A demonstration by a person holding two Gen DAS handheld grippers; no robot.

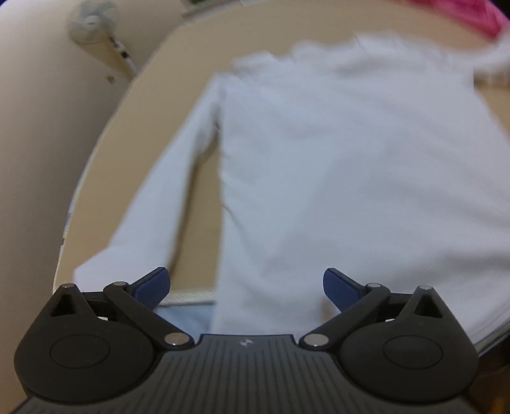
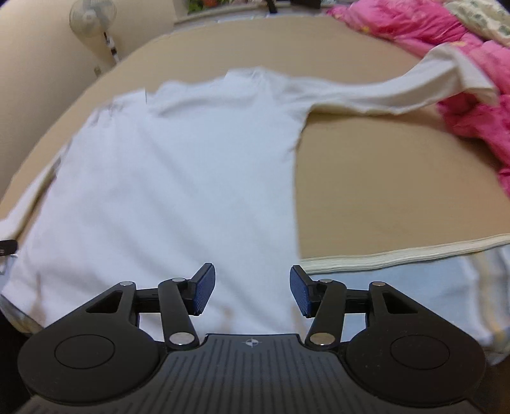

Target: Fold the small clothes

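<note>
I saw the white long-sleeved shirt (image 2: 178,178) spread flat on the tan bed (image 2: 382,178), hem overhanging its near edge. Left gripper (image 1: 247,288) and right gripper (image 2: 251,289) hovered there, fingers apart, holding nothing.

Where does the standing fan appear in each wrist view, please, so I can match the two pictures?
Left wrist: the standing fan is at the top left, blurred, against the wall.
Right wrist: the same fan is at the top left, sharper.
Shared landmark: the white long-sleeved shirt spread on the tan surface.
</note>
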